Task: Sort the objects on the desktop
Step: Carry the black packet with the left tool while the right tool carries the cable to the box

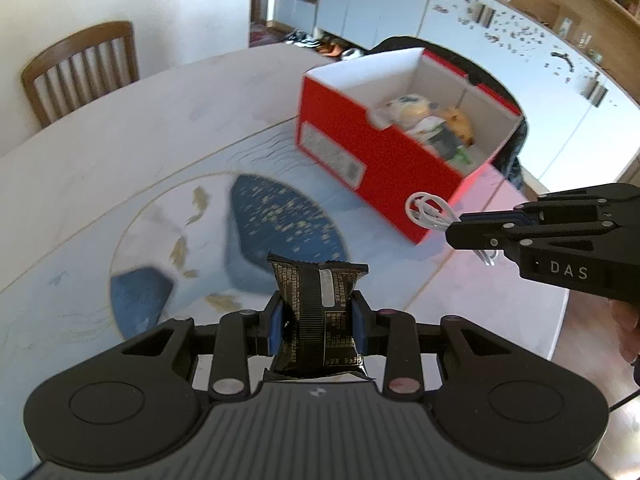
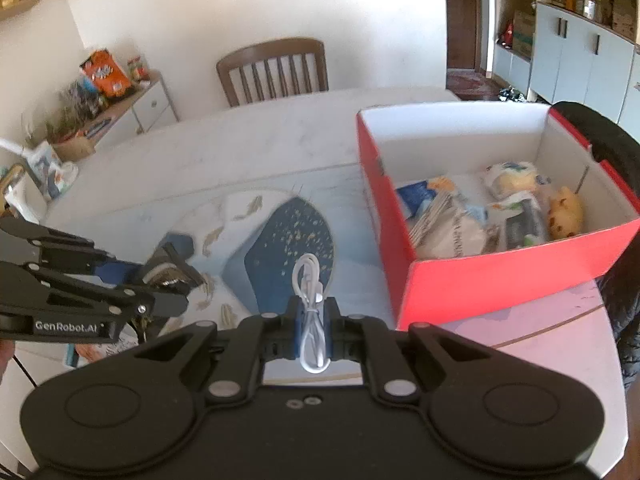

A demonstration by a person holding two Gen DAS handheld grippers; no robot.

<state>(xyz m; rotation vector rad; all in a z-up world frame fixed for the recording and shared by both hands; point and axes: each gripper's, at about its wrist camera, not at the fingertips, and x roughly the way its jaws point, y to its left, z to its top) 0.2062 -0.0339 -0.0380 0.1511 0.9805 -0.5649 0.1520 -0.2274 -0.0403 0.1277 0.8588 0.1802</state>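
Note:
A black snack packet (image 1: 314,300) with small printed text stands upright between the blue pads of my left gripper (image 1: 317,318), which is shut on it above the table. My right gripper (image 2: 313,316) is shut on a coiled white cable (image 2: 308,280). From the left wrist view, that gripper (image 1: 454,230) reaches in from the right with the cable (image 1: 426,208) hanging just in front of the red box (image 1: 360,152). The open red box (image 2: 500,276) with white inner walls holds several wrapped snacks (image 2: 516,184). In the right wrist view my left gripper (image 2: 178,280) is at the left with the packet (image 2: 168,266).
The white table (image 1: 120,152) carries a pale mat with a dark blue pattern (image 2: 288,240). A wooden chair (image 2: 276,70) stands at the far side. A dark padded item (image 2: 618,160) lies behind the box. A side cabinet with clutter (image 2: 108,92) is far left.

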